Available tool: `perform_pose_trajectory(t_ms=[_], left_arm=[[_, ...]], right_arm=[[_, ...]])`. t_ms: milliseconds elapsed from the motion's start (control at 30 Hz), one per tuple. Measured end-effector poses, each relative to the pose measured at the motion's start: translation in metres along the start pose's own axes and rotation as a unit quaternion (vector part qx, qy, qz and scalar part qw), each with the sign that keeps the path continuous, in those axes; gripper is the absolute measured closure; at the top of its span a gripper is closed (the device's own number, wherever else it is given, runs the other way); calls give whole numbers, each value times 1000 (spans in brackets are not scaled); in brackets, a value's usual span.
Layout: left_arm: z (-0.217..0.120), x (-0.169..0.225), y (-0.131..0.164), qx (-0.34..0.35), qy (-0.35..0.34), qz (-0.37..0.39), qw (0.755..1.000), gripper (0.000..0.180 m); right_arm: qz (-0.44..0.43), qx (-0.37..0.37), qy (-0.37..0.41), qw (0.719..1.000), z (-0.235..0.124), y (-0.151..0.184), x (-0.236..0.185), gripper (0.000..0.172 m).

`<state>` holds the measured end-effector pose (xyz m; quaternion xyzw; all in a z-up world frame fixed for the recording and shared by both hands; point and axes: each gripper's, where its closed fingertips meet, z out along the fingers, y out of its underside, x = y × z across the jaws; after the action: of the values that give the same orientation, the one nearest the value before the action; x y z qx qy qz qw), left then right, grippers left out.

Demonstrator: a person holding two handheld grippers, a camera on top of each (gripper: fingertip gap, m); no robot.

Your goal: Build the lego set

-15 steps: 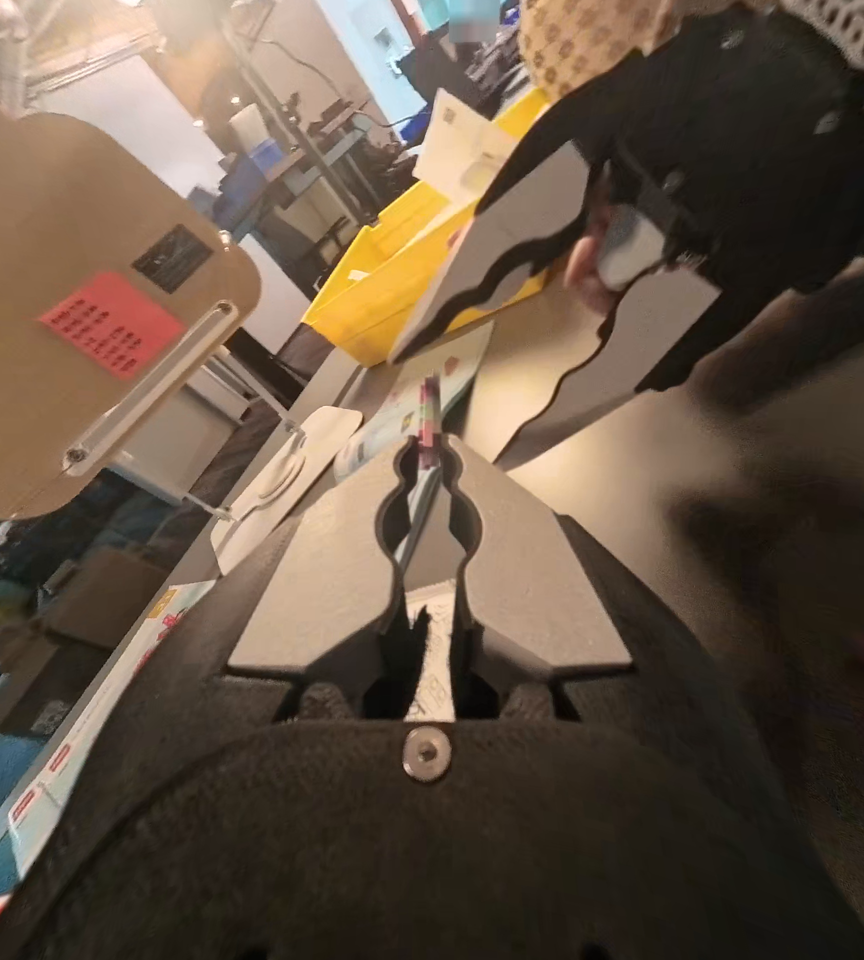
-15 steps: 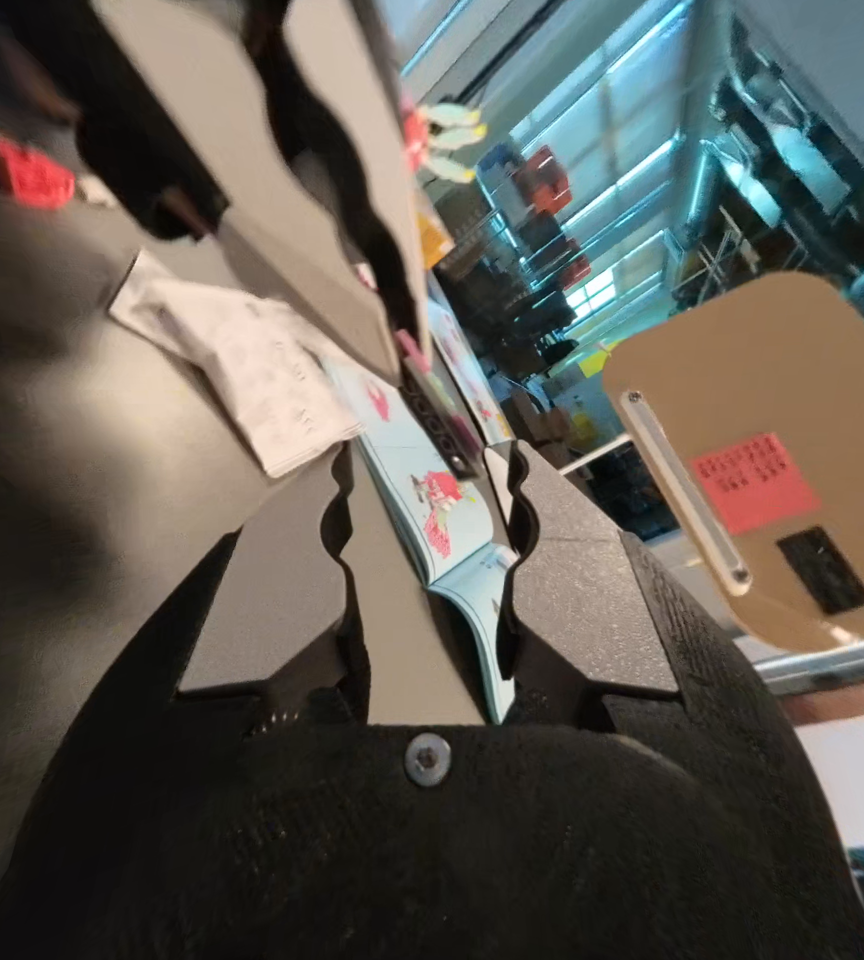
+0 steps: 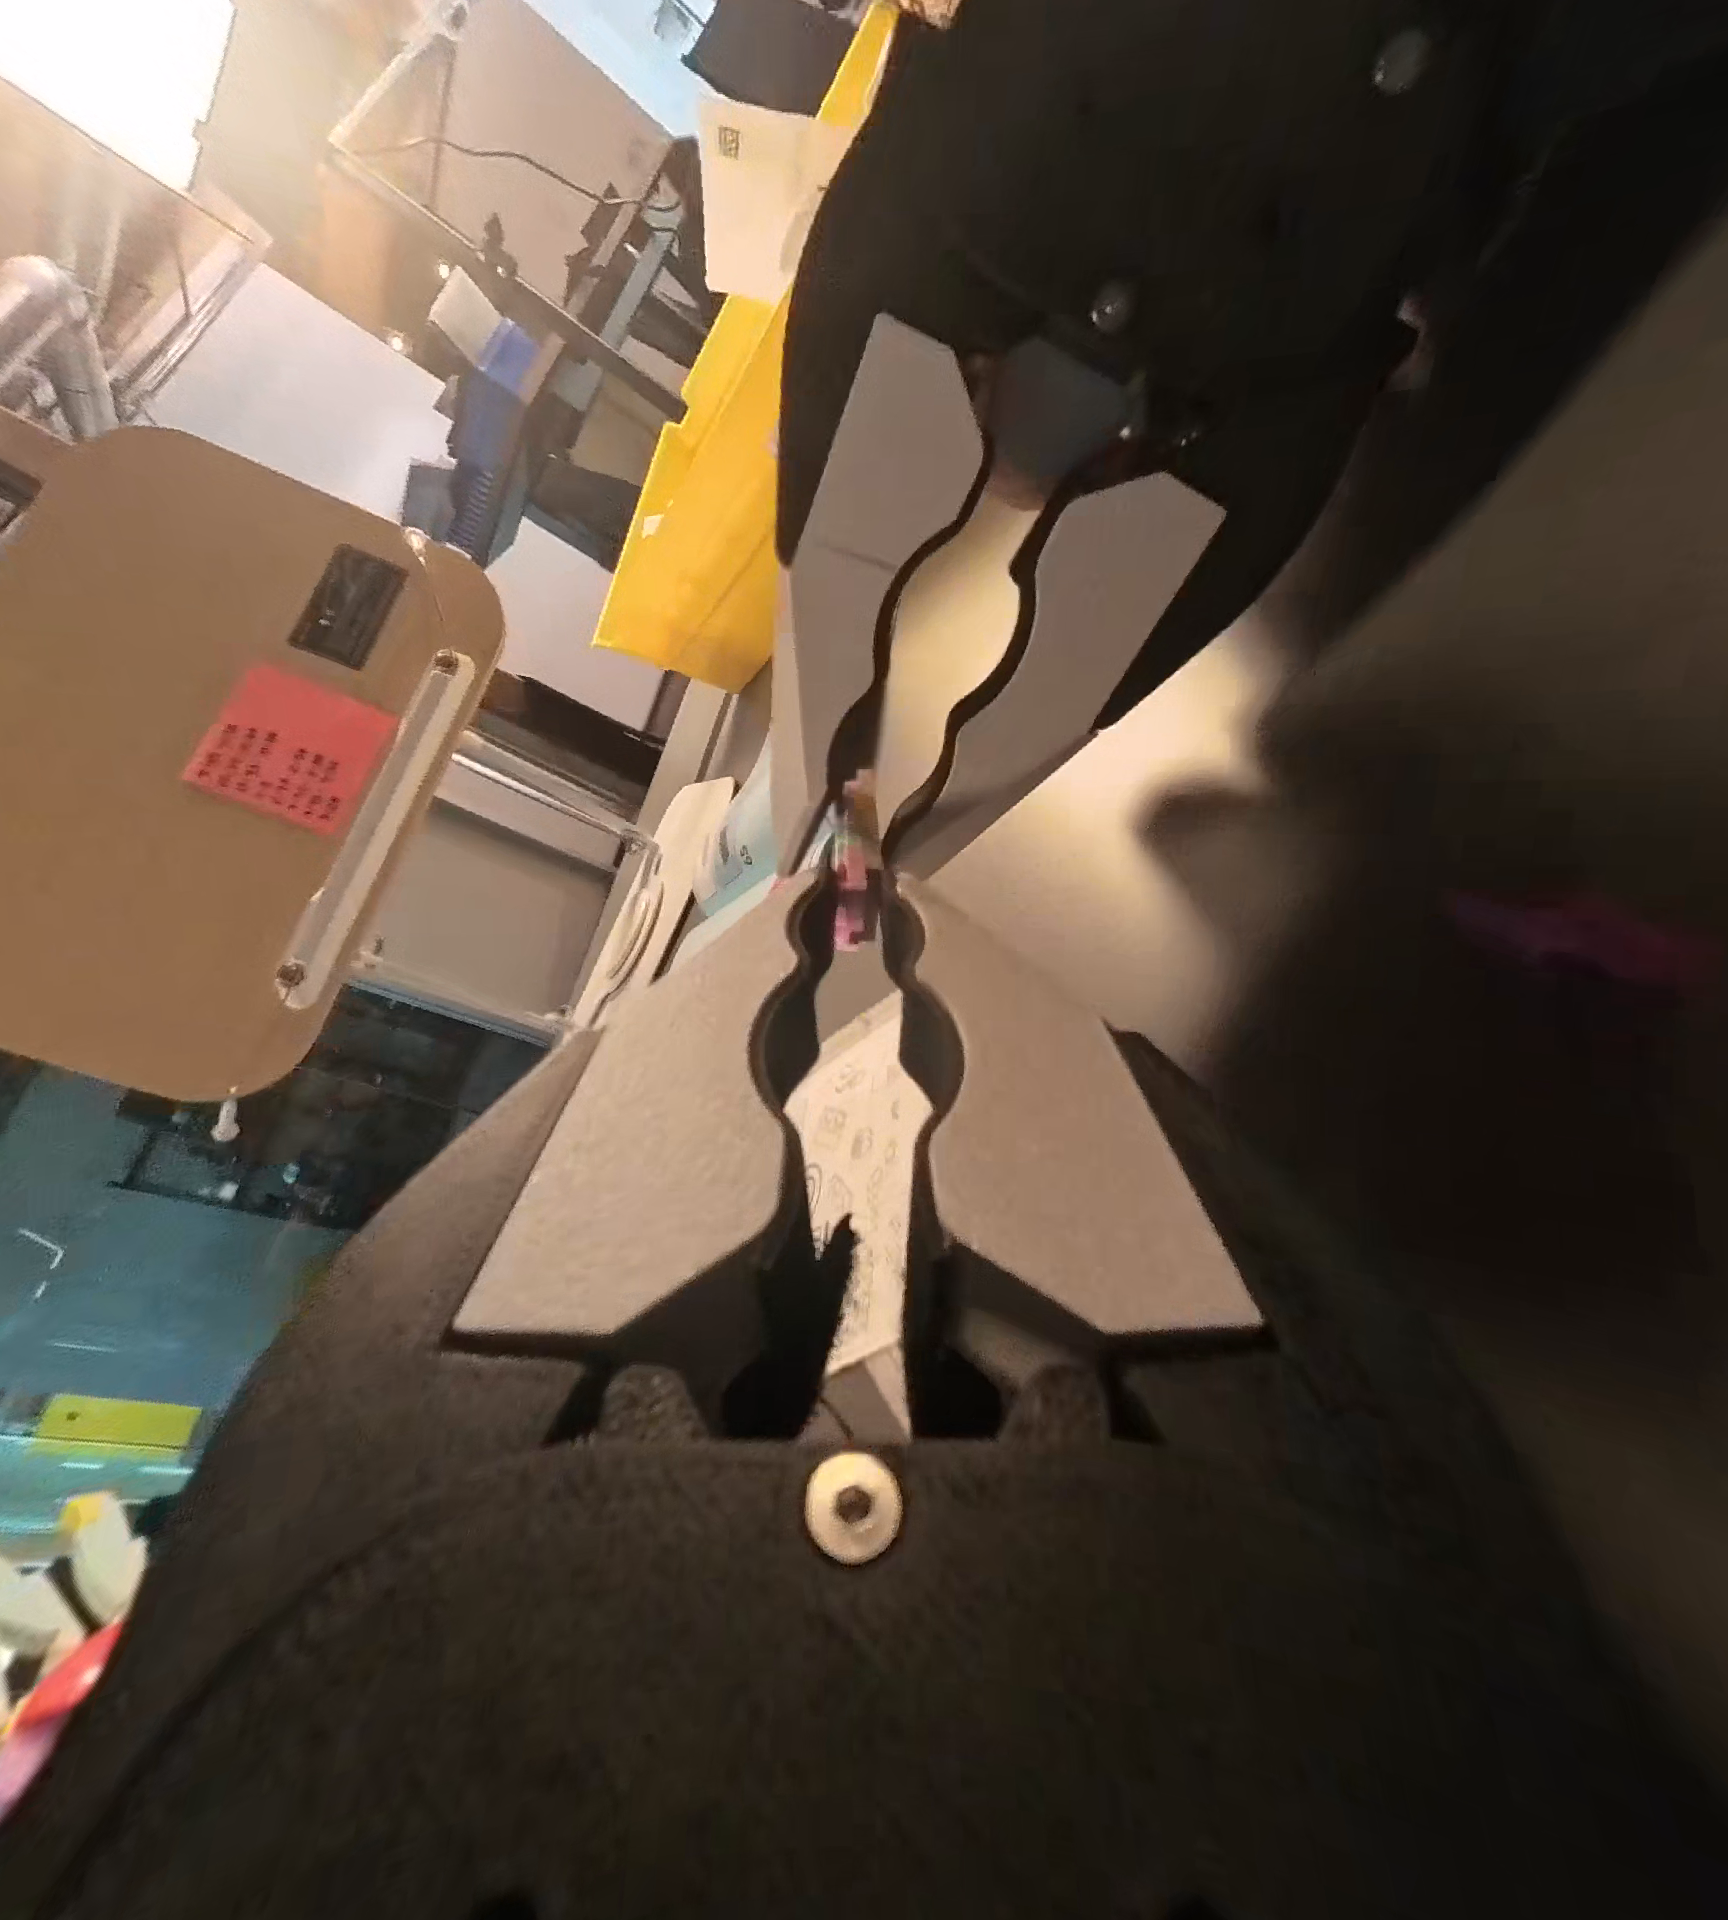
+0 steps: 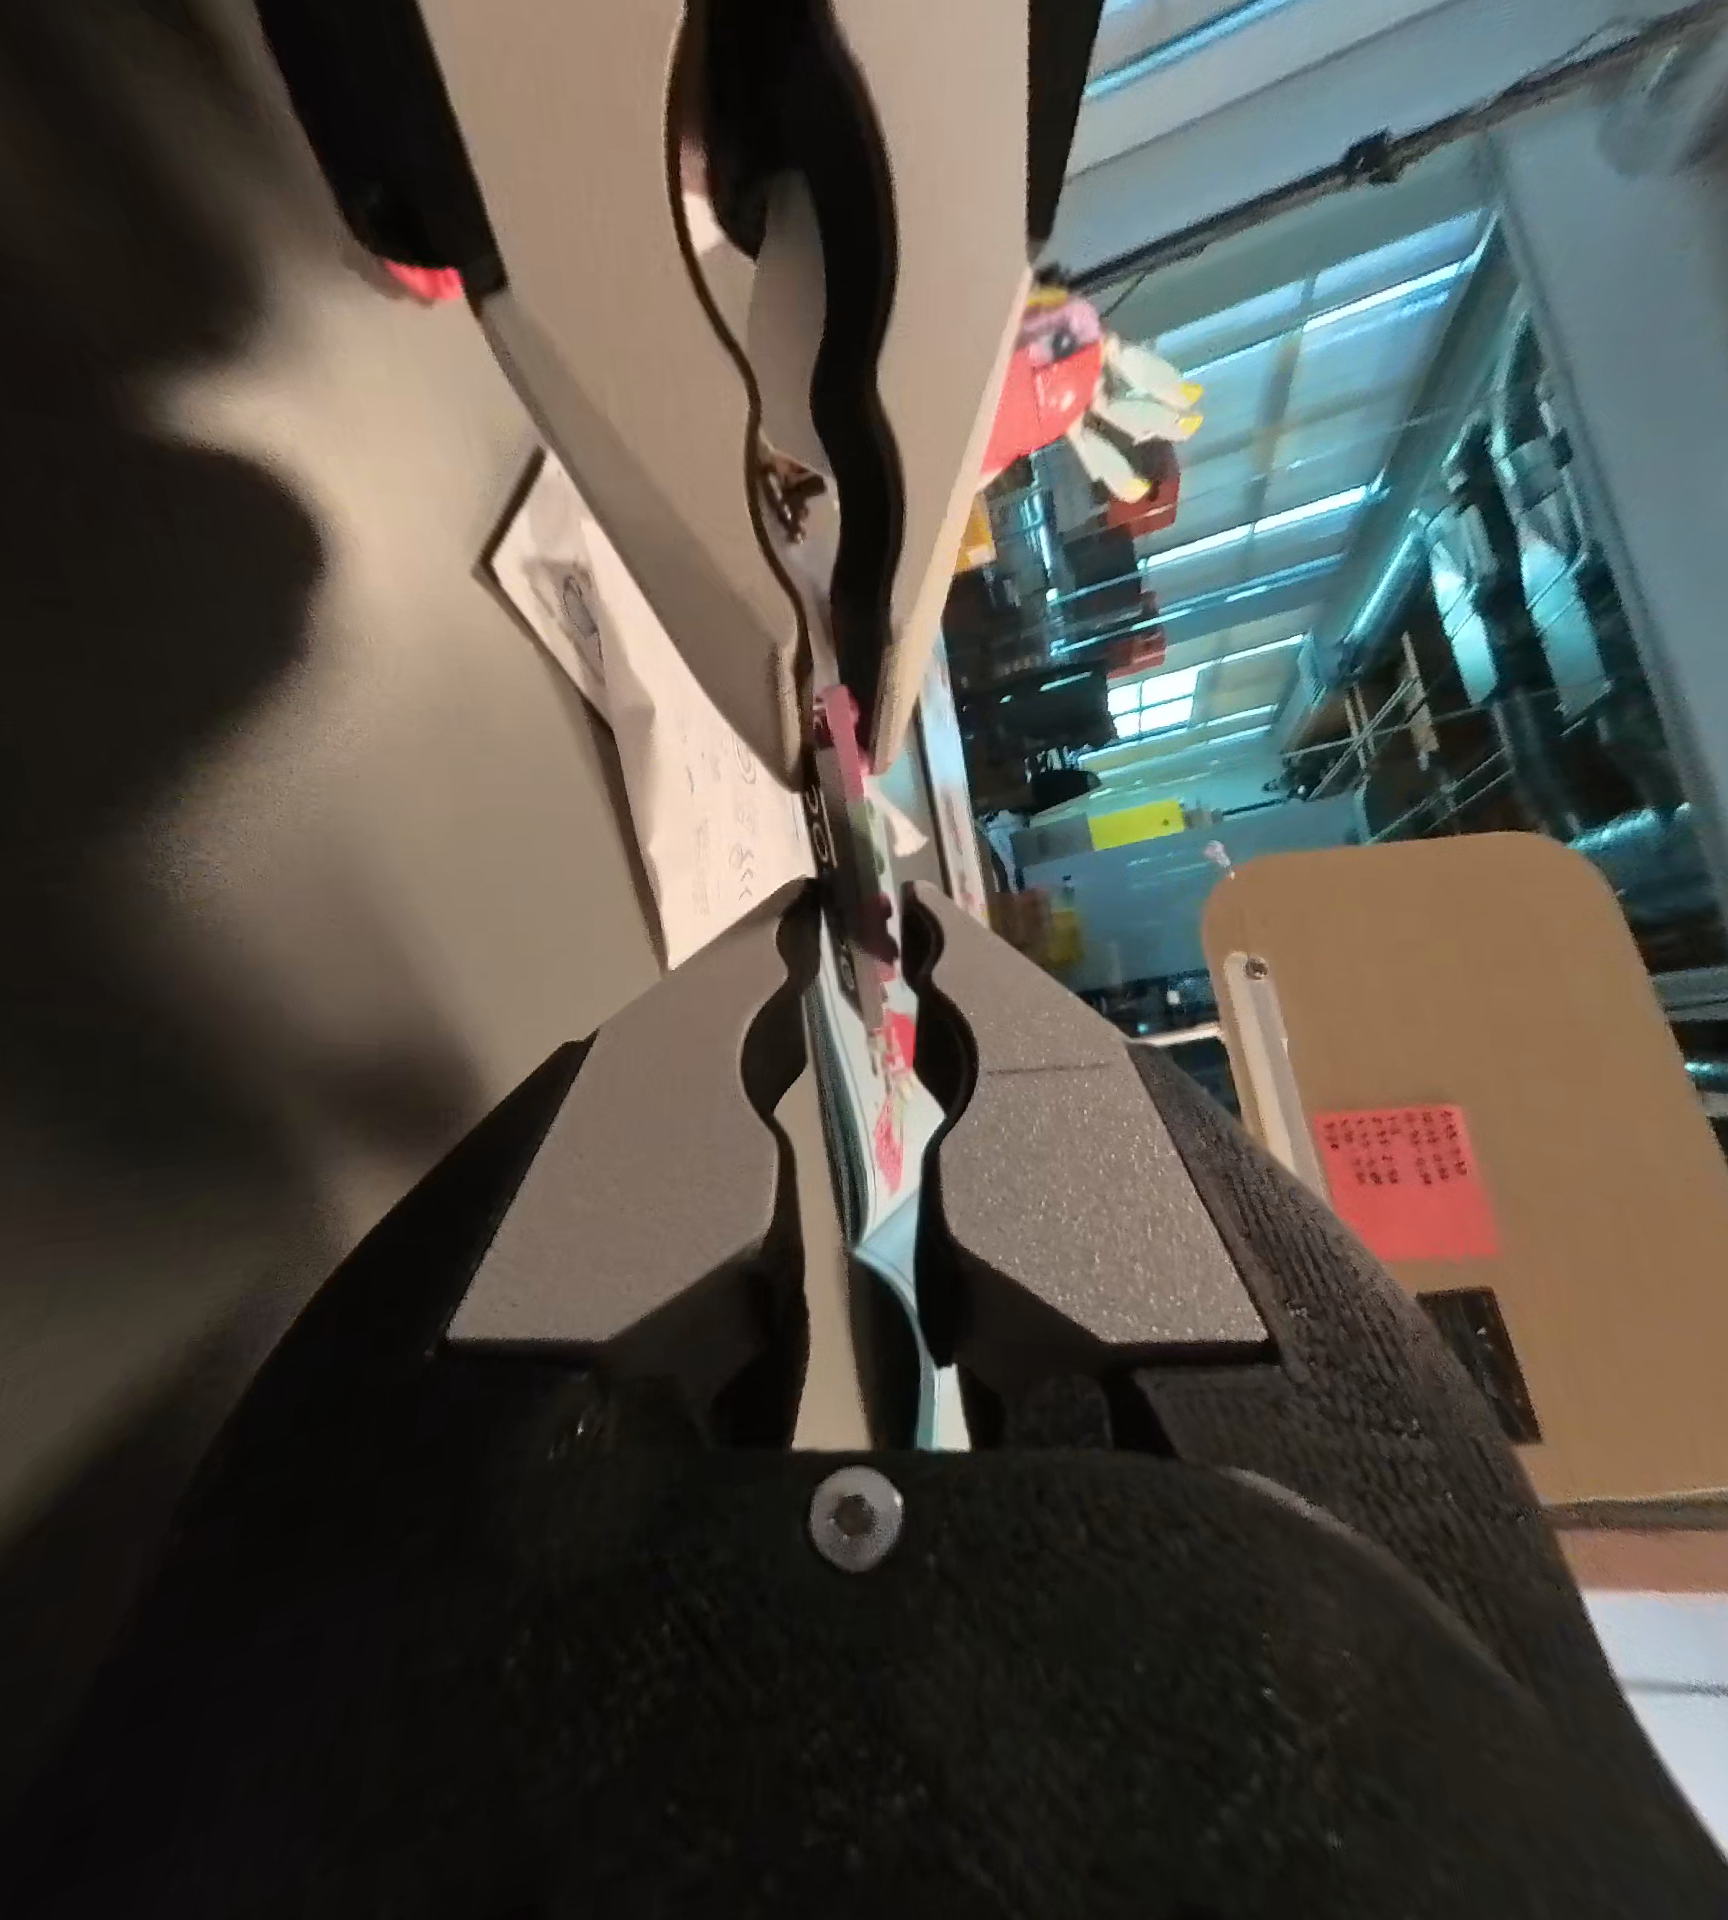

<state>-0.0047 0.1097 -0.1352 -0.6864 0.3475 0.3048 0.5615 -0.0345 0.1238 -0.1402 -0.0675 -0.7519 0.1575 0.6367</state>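
Spreading beneath both grippers, the grey counter (image 4: 216,935) carries a white printed sheet (image 4: 673,790) and a pale-blue picture booklet (image 4: 891,1174). Tip to tip above it, the left gripper (image 3: 855,894) and right gripper (image 4: 855,914) both pinch one thin strip of pink and black toy bricks (image 4: 844,821), fingers nearly together on opposite ends. Uneven pulling could probably snap or drop it.

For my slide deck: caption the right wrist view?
Two tools meet tip to tip on a thin pink-and-black strip above a table.
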Motion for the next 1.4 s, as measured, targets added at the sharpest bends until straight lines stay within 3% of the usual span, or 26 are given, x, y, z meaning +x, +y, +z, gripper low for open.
perform_pose_trajectory(t_ms=[67,267,367,433,567,667,733,867,967,1033,1133,1200,1267,1333,1400], left_arm=[[-5,0,1,3,3,1,1000,173],[-6,0,3,13,-3,-25,1000,172],[-8,9,2,4,16,-46,999,150],[-11,11,-1,8,25,-59,998,146],[-15,0,-10,31,9,-107,994,148],[-18,-13,-5,33,-10,-161,986,149],[-19,-21,-3,44,-11,-202,978,150],[-20,-25,-2,56,-3,-250,967,149],[-24,-33,-5,70,-21,-249,966,149],[-29,-42,-8,85,-47,-243,965,150],[-42,-61,-14,119,-99,-243,958,153],[-53,-76,-17,145,-135,-251,947,154],[-66,-89,-20,173,-170,-258,935,159],[-78,-101,-21,187,-201,-250,929,160],[-92,-116,-18,181,-249,-228,924,161]], right_arm=[[3,4,7,1000,1,-1,1,153],[29,-15,-6,999,5,4,0,163],[5,-54,19,998,6,22,6,166],[-8,-84,22,996,2,42,10,165],[-121,-163,6,979,-15,79,7,165],[-267,-196,-12,943,-28,89,0,164],[-299,-193,-33,934,-38,87,-4,153],[-285,-219,-93,929,-67,97,-3,130],[-223,-257,-116,933,-100,113,5,124],[-141,-289,-87,943,-120,121,19,129],[137,-267,-59,952,-118,102,21,135],[336,-198,-80,917,-90,67,12,125],[469,-123,-121,866,-55,28,7,114],[541,-87,-151,822,-21,3,5,109],[572,-111,-179,793,10,-4,-5,107]])
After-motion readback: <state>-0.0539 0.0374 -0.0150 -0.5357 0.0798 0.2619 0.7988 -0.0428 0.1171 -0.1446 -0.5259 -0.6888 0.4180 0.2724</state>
